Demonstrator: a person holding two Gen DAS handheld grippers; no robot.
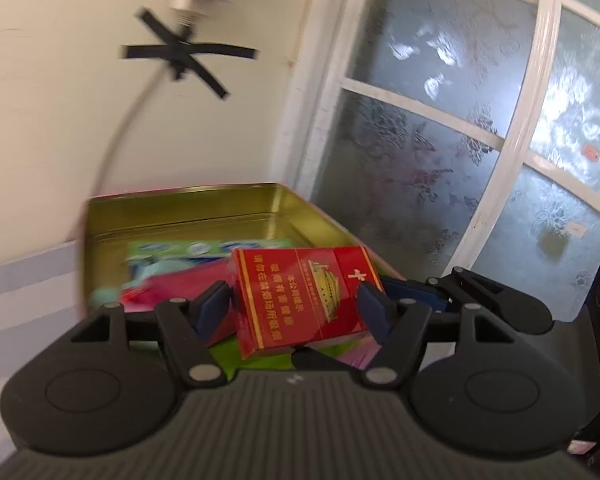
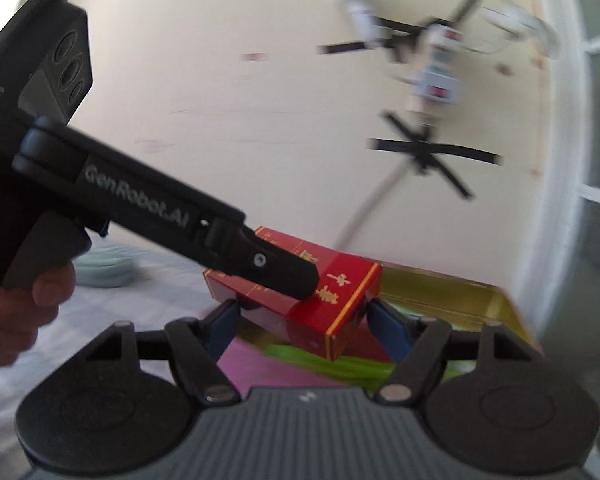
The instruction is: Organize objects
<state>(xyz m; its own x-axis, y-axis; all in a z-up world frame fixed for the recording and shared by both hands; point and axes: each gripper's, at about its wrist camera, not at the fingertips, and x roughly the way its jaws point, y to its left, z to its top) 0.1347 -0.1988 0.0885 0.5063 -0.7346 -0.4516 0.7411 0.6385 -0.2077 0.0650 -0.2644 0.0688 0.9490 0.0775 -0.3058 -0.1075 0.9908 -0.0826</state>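
Box: red pack [image 1: 304, 300] gripped from two sides, held above the tin [image 1: 188, 212].
Left claw [image 1: 296, 308]: pads pinching the pack's long sides.
Right claw [image 2: 300, 320]: blue pads clamped on the pack's ends.
Tin: gold, open, just beyond both claws, coloured packets [image 1: 204, 252] inside.
Hand [image 2: 16, 312]: on the left claw's grip.

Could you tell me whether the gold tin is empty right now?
No, the gold tin already holds green and pink packets behind the red box.
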